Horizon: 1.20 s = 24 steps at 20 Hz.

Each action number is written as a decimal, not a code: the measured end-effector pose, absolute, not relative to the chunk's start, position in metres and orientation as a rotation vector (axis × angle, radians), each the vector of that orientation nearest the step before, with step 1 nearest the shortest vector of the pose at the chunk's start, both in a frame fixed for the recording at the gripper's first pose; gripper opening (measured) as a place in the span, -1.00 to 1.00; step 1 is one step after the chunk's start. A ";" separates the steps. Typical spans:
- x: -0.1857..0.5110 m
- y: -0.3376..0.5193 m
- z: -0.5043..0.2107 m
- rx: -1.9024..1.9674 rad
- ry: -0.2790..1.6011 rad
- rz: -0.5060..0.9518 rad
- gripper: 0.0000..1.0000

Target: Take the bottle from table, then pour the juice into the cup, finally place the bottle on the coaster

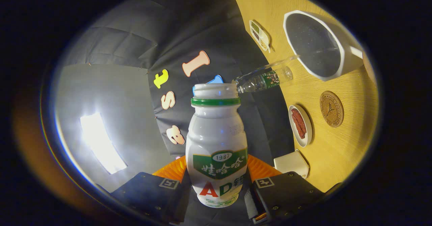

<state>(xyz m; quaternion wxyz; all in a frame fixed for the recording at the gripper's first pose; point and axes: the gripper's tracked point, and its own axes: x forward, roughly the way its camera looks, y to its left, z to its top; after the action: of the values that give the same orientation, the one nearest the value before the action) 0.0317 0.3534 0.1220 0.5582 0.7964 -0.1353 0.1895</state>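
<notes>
Bottle (216,141), white with a green band under its open neck, sits between the two fingers of the gripper (217,189), which are clenched on its lower body from both sides, one finger (152,192) to its left and the other finger (287,192) to its right. It is lifted clear of the wooden table (344,151), and the table appears turned on its side beyond the right finger. Just beyond that finger lies a small white block (292,163), then a small white dish (301,125) with something red in it. Further out rests the round brown coaster (331,109). Beyond the bottle's mouth a clear plastic bottle (265,79) stands on the table, and past it sits the white cup (317,44), its dark inside facing the view. A small white tray (260,35) lies farthest, near the booth's wall.
</notes>
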 end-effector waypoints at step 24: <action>0.030 0.342 0.133 1.981 -0.355 0.427 0.33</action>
<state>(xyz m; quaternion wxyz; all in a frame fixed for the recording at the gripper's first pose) 0.0295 0.3422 0.1332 0.5159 0.8249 -0.1477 0.1778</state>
